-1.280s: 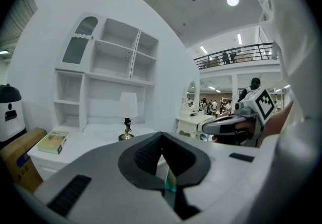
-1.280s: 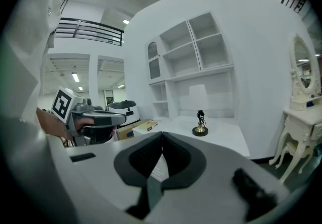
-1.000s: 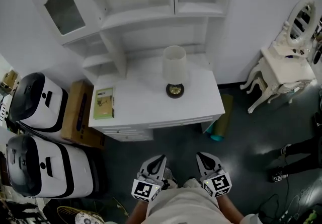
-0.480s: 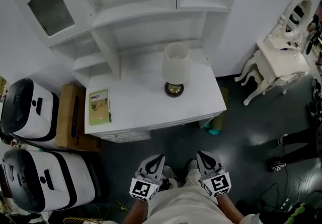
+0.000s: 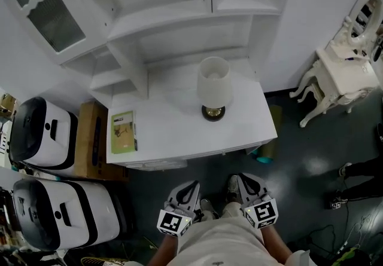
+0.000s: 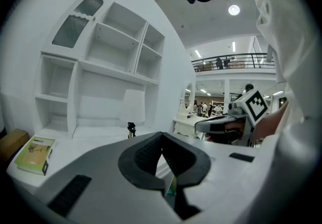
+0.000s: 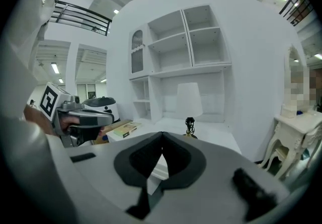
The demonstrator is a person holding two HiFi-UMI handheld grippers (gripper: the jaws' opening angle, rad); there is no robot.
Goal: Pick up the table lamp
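Toward the right half of the white table (image 5: 173,133), the table lamp (image 5: 213,86) stands upright, a white drum shade over a dark round base. It is just in front of the shelf unit (image 5: 167,23) that rises from the table's back edge. Well to the lamp's left, near the table's left edge, a green book (image 5: 123,132) lies flat.

Both grippers sit low in the head view, side by side over the dark floor (image 5: 311,163). They are short of the table's front edge and well apart from the lamp. The left gripper (image 5: 190,187) has its fingers (image 6: 141,155) pressed together with nothing between them. The right gripper (image 5: 240,182) likewise has its fingers (image 7: 183,160) closed tip to tip and empty. Each gripper view looks over its closed fingers toward the lamp on the table.

Left of the table, a cardboard box (image 5: 90,139) sits beside two white-and-black machines (image 5: 42,130). To the right stands an ornate white dressing table (image 5: 344,73)
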